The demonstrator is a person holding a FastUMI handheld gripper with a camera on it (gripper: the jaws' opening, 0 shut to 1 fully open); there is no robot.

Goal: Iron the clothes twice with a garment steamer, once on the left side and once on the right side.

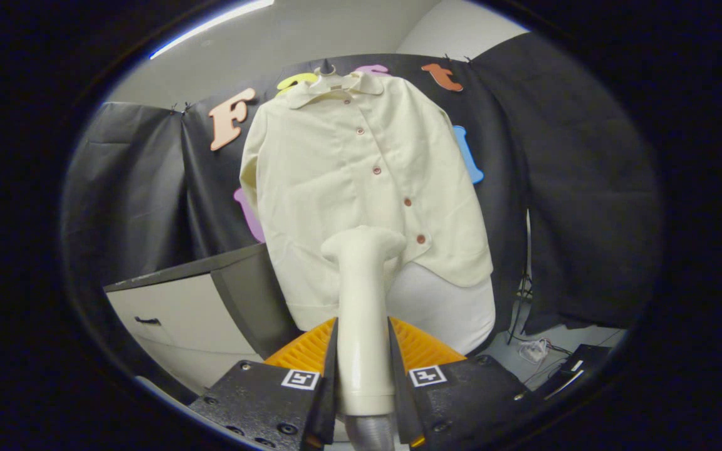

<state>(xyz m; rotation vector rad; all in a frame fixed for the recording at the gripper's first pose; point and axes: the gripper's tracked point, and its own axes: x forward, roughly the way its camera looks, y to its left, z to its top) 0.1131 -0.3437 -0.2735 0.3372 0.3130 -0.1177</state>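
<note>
A cream button-up shirt [361, 188] hangs on a hanger against the black booth wall, with several reddish buttons running down its front. My gripper [364, 351] is shut on the cream handle of the garment steamer [364, 300], both fingers pressing its sides. The steamer's head points at the lower middle of the shirt, just left of the button line; whether it touches the cloth is unclear. A white padded form [442, 307] shows below the shirt's hem.
A white cabinet with a dark top [192, 300] stands lower left of the shirt. Cables and a dark device [561, 363] lie on the floor at the lower right. Black cloth hangs on both sides.
</note>
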